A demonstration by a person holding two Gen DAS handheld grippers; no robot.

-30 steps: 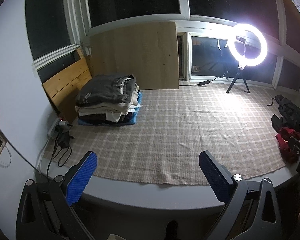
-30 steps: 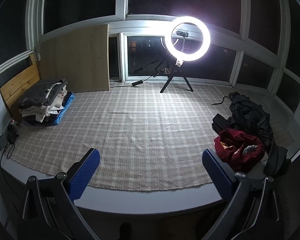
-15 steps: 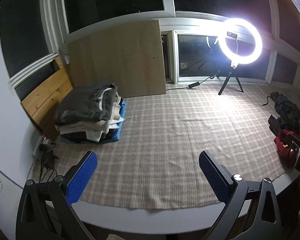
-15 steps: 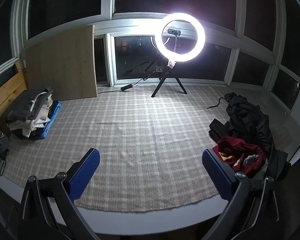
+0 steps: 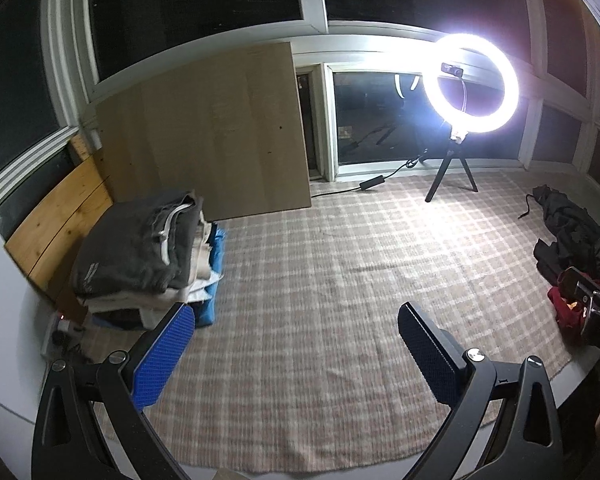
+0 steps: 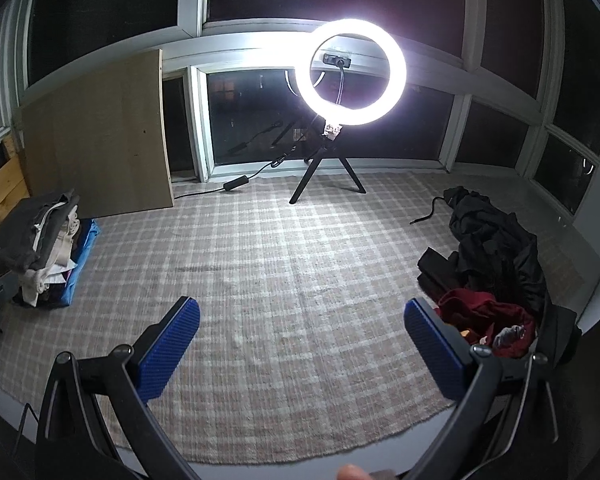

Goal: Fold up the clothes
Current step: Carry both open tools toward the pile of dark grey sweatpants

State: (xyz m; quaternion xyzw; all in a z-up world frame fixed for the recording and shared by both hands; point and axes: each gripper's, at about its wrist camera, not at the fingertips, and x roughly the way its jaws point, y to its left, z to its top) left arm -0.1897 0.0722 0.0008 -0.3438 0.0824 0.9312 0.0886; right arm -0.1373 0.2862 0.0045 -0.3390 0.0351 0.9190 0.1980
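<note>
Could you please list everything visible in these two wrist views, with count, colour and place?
folded clothes stack: one, dark grey on top with beige and blue below, left end of the rug
unfolded clothes pile: one, black with a red garment at its near end, right side of the rug
rug: one, beige plaid, covering the platform
ring light: one, white and lit, on a black tripod at the back
board: one, tan, leaning on the back windows
wood planks: light brown, behind the stack
power strip: one, near left corner
left gripper: blue pads, open, empty
right gripper: blue pads, open, empty
</note>
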